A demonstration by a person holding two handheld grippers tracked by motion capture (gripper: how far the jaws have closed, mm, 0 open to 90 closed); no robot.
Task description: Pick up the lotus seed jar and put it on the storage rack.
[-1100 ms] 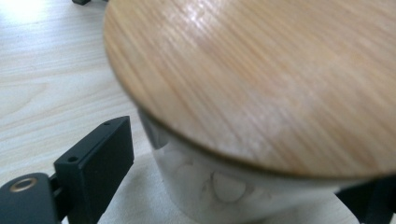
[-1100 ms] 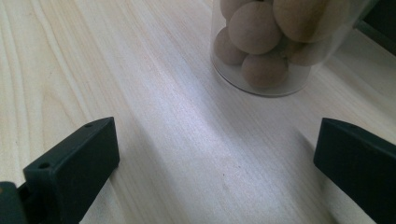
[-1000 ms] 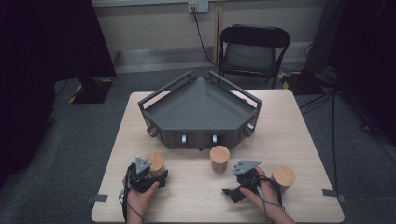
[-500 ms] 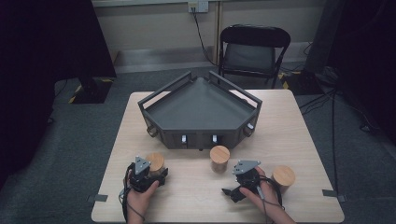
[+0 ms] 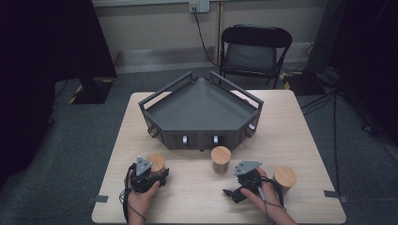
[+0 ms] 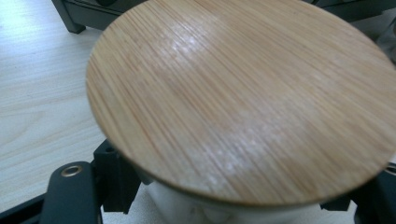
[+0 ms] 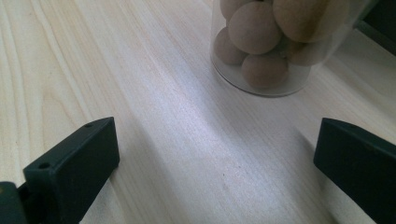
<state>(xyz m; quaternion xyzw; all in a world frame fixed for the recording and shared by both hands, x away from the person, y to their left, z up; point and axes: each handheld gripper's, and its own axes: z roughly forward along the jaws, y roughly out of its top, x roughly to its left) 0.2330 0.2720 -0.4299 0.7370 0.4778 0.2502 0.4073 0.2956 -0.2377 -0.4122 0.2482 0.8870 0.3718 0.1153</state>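
Looking down from the high view, we see the counter (image 5: pixel 300 140) carrying a dark angular tray (image 5: pixel 202 110) and 3 wood-lidded jars. Our left hand (image 5: pixel 141 194) comes in low from the near edge, its left hand-held gripper (image 5: pixel 157 171) set around the left jar (image 5: pixel 156 163), jaws on either side of the white body under the lid. Our right hand-held gripper (image 5: pixel 234 194) rests just above the counter, jaws wide apart and empty, pointing at the middle jar (image 5: pixel 220 159) of round balls.
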